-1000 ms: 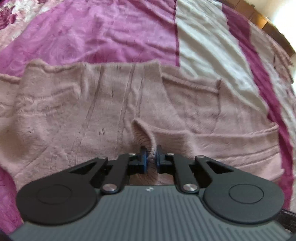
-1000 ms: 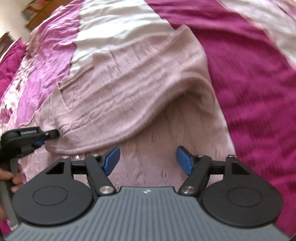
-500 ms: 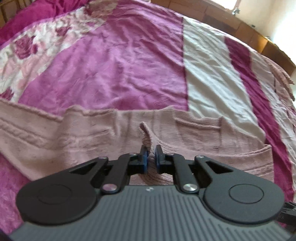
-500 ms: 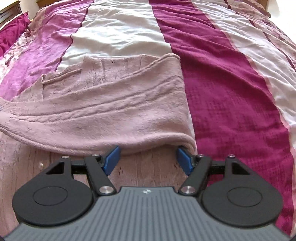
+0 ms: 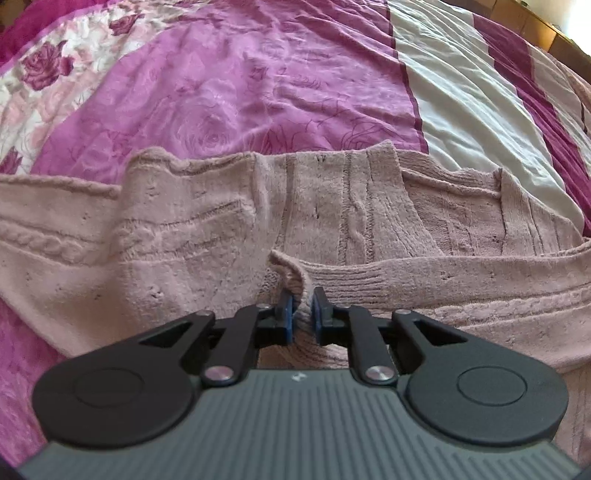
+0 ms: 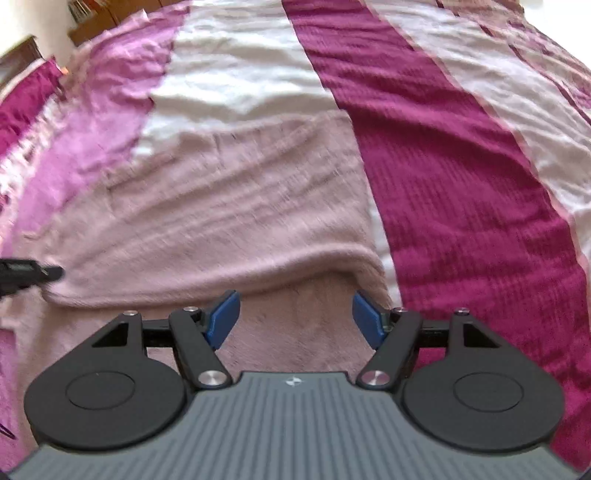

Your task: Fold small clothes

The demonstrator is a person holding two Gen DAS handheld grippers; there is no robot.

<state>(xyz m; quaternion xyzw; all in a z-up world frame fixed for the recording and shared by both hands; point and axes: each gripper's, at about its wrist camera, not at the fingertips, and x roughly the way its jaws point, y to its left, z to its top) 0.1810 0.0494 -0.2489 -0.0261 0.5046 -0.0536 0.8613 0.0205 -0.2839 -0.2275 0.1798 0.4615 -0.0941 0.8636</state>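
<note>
A pale pink cable-knit sweater (image 5: 351,206) lies spread across the bed, partly folded over itself. A ribbed edge of it stands up between the blue pads of my left gripper (image 5: 302,317). The jaws are opening, and the knit still fills the narrow gap between them. In the right wrist view the sweater (image 6: 221,206) shows a folded layer lying over a lower one. My right gripper (image 6: 295,317) hovers open above the lower layer with nothing between its fingers. The tip of the left gripper (image 6: 22,275) shows at that view's far left edge, at the fold.
The sweater rests on a bedspread (image 5: 258,74) with magenta, white and rose-print stripes, which runs far beyond it in the right wrist view (image 6: 461,184). Wooden furniture (image 5: 554,33) stands past the bed's far edge.
The left gripper's jaws have parted slightly around the ribbed edge, and its view has swung back down over the sweater. The right gripper has turned a little, and the left gripper's tip is back at its left edge.
</note>
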